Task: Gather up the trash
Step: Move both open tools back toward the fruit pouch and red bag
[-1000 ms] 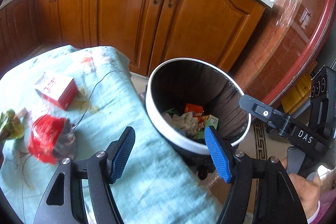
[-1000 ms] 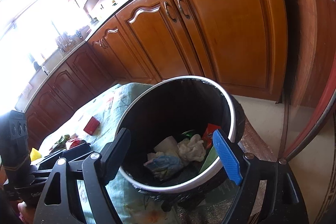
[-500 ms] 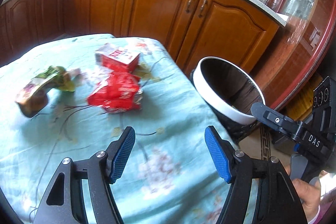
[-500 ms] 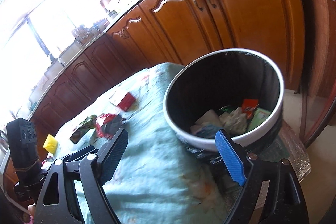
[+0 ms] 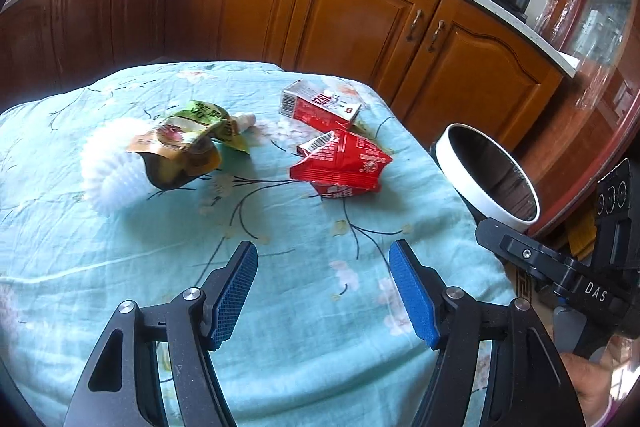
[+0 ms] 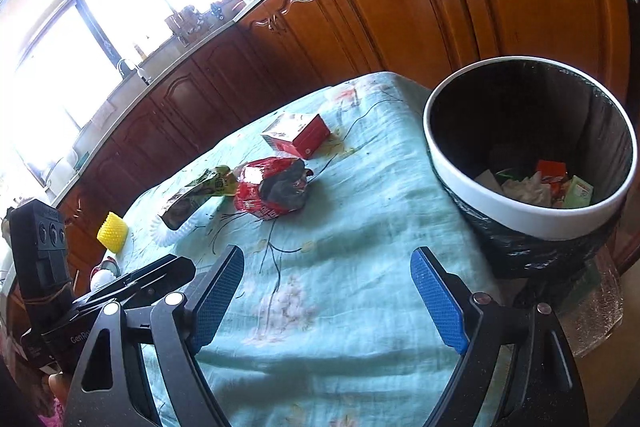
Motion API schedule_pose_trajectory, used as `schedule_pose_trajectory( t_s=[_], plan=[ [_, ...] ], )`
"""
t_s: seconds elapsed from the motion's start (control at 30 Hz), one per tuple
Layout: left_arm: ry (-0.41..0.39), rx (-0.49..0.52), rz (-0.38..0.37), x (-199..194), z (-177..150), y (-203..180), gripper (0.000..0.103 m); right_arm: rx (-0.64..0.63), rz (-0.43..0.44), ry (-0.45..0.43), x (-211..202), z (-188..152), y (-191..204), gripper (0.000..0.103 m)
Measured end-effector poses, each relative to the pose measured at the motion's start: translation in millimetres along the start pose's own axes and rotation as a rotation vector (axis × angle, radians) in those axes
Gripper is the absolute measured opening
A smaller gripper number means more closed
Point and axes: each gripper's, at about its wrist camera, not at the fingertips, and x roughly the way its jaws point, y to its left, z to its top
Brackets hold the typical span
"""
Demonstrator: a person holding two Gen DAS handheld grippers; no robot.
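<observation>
Three wrappers [image 5: 340,165] on tablecloth [image 5: 280,307] beside bin [image 6: 532,211].

Left gripper [image 5: 323,291]: black angular frame w/ triangular cutouts, silver round pivot screws, two fingers w/ blue cross-hatched pads [image 5: 412,301]. Right gripper [image 6: 327,297]: same build, black arms, silver screws, blue textured pads [image 6: 438,301]. Seen from the left wrist, the right unit's side is a black bar marked "DAS" plus a black box w/ three round ports; pink sleeve edge at bottom right corner.
</observation>
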Motion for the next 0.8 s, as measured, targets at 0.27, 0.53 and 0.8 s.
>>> schedule_pose_trajectory(
  t_s=[0.27, 0.53, 0.8],
  plan=[
    [-0.003, -0.003, 0.043, -8.3, 10.5, 22.9, 0.068, -0.018, 0.027, 0.023, 22.1, 3.2, 18.5, 0.087],
    [0.005, 0.02, 0.105, -10.1, 29.6, 35.4, 0.069, -0.031, 0.044, 0.029, 44.2, 12.8, 31.2, 0.093],
    [0.0, 0.067, 0.213, 1.9, 69.1, 45.8, 0.076, -0.044, 0.064, 0.052, 77.5, 31.6, 40.3, 0.096]
  ],
)
